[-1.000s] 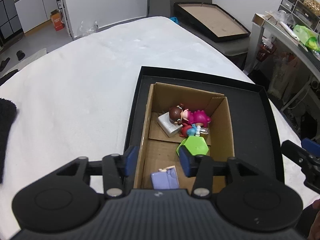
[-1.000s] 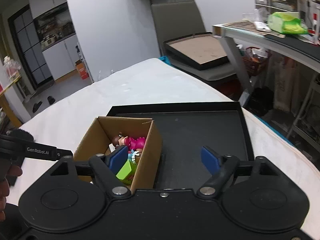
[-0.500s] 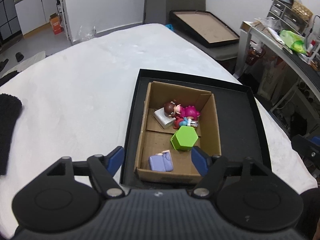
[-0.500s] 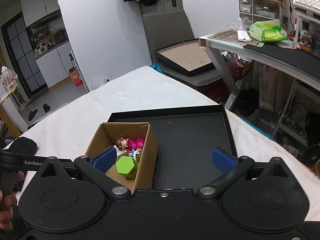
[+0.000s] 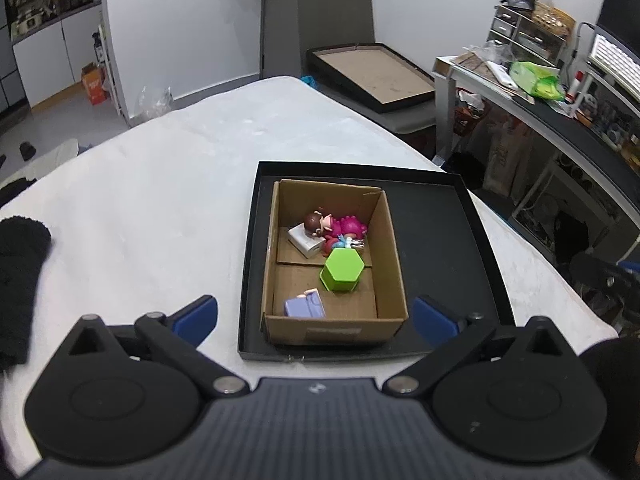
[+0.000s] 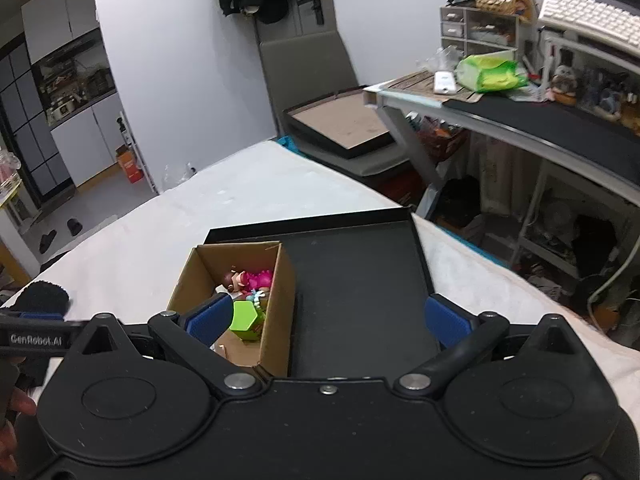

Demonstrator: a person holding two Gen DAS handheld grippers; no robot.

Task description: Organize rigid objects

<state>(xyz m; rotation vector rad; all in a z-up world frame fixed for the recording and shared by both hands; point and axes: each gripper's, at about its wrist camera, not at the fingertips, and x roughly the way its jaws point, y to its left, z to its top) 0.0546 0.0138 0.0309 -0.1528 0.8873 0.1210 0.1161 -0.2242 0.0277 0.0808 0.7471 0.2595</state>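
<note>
**Toys sit in the box, both grippers wide and empty**

While the left gripper point(image 5: 316, 316) hangs above the near end of the cardboard box point(image 5: 394, 264), its blue fingertips point(image 5: 196, 314) are spread far apart with nothing between them. That box stands in the left part of a black tray point(image 5: 448, 240), which lies on a white tabletop point(image 5: 160, 200). Inside the box, a green hexagonal block point(image 5: 342, 270) sits near the middle, with a small purple toy point(image 5: 304, 306) by the near wall. At the far end lie a doll in a pink outfit point(image 5: 336, 226) and a white block point(image 5: 304, 242), touching each other; a small red and blue piece next to them is too small to make out.

From the right wrist view, the right gripper point(image 6: 328, 318) is likewise spread wide and holds nothing, hovering over the tray beside the box point(image 6: 280, 304). Its left fingertip partly covers the green block point(image 6: 248, 320). A dark fuzzy cloth point(image 5: 18, 272) rests on the table's left edge.
</note>
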